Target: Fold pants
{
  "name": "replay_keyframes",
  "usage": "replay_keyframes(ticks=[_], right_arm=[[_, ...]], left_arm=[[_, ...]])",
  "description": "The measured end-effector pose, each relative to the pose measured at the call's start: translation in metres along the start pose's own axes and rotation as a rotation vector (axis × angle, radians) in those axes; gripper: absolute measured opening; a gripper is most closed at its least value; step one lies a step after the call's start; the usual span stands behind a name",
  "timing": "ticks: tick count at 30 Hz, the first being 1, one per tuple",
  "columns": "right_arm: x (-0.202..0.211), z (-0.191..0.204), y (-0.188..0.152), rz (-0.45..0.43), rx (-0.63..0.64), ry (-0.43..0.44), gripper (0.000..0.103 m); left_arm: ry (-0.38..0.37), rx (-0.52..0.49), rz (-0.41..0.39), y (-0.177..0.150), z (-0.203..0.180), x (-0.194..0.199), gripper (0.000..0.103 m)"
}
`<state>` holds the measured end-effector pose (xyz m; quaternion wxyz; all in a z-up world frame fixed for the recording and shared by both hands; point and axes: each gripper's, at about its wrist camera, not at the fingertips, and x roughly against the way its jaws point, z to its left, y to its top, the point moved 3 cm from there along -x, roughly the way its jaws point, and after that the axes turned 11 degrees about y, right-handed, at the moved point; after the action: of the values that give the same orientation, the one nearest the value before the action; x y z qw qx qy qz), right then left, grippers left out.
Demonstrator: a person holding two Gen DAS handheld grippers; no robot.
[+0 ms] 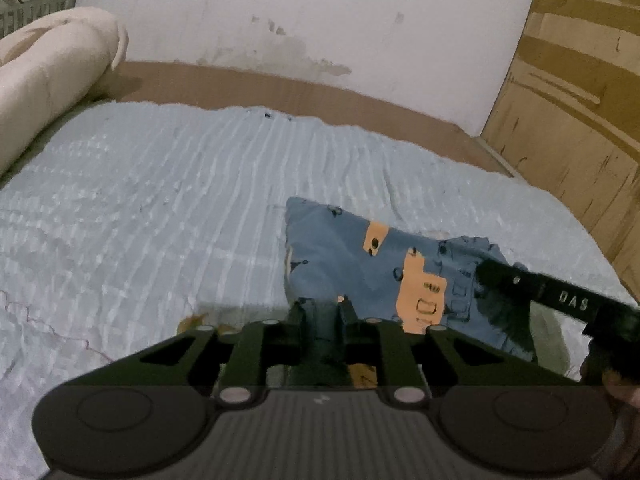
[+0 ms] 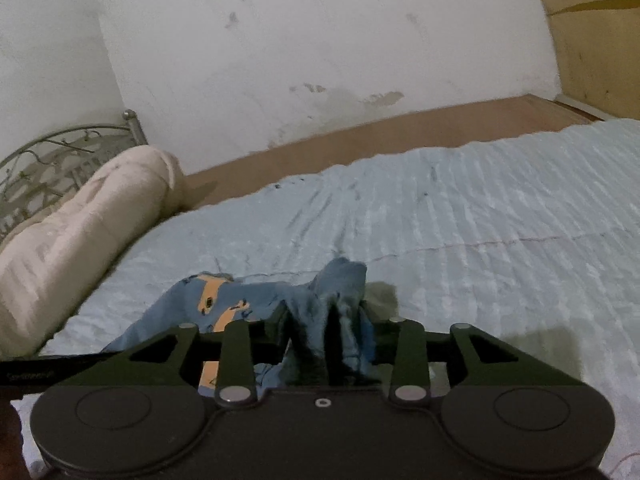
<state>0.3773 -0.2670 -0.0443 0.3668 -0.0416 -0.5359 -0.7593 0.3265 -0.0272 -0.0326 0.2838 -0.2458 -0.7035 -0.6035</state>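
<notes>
The pants (image 1: 360,256) are small, blue, with orange and dark printed shapes. They lie bunched on the light blue bedspread (image 1: 160,208), just ahead of my left gripper (image 1: 323,312). Its fingers are close together on the near edge of the fabric. In the right wrist view the pants (image 2: 224,300) stretch to the left, and my right gripper (image 2: 330,320) is shut on a raised fold of blue cloth that stands up between its fingers. The right gripper's black finger (image 1: 520,280) reaches into the left wrist view from the right, over the pants.
A rolled cream blanket (image 1: 48,80) lies at the left end of the bed, by a metal headboard (image 2: 48,160). A stained white wall (image 1: 320,20) runs behind the bed. A wooden panel (image 1: 580,100) stands at the right. A brown strip (image 1: 280,88) edges the mattress.
</notes>
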Motion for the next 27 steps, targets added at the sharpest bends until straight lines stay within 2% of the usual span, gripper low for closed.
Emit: replay_keyframes(ticks=[1,3,7,8,9,12,18,23,27], right_arm=[[0.000,-0.002,0.001,0.000,-0.004,-0.005,0.044],[0.004,-0.002,0.001,-0.006,-0.003,-0.016,0.066],[0.019,0.006,-0.001,-0.029,0.025,-0.025,0.092],[0.025,0.009,-0.002,-0.041,0.033,-0.019,0.100],[0.032,0.012,-0.004,-0.055,0.042,-0.010,0.102],[0.054,0.023,-0.012,-0.080,0.067,-0.007,0.102],[0.106,0.052,-0.039,-0.137,0.106,-0.029,0.102],[0.147,0.075,-0.074,-0.162,0.136,-0.056,0.102],[0.168,0.089,-0.102,-0.168,0.167,-0.096,0.102]], left_arm=[[0.007,0.004,0.007,-0.001,0.001,-0.001,0.028],[0.013,0.021,0.010,-0.003,0.005,0.000,0.055],[0.028,0.027,-0.039,-0.005,0.009,0.022,0.078],[0.035,0.028,-0.057,-0.006,0.011,0.030,0.088],[0.045,0.031,-0.079,-0.008,0.013,0.038,0.095],[0.069,0.021,-0.140,-0.016,0.017,0.062,0.102],[0.085,-0.005,-0.215,-0.048,0.023,0.110,0.102],[0.122,-0.030,-0.236,-0.083,0.024,0.138,0.102],[0.156,-0.051,-0.240,-0.106,0.025,0.145,0.102]])
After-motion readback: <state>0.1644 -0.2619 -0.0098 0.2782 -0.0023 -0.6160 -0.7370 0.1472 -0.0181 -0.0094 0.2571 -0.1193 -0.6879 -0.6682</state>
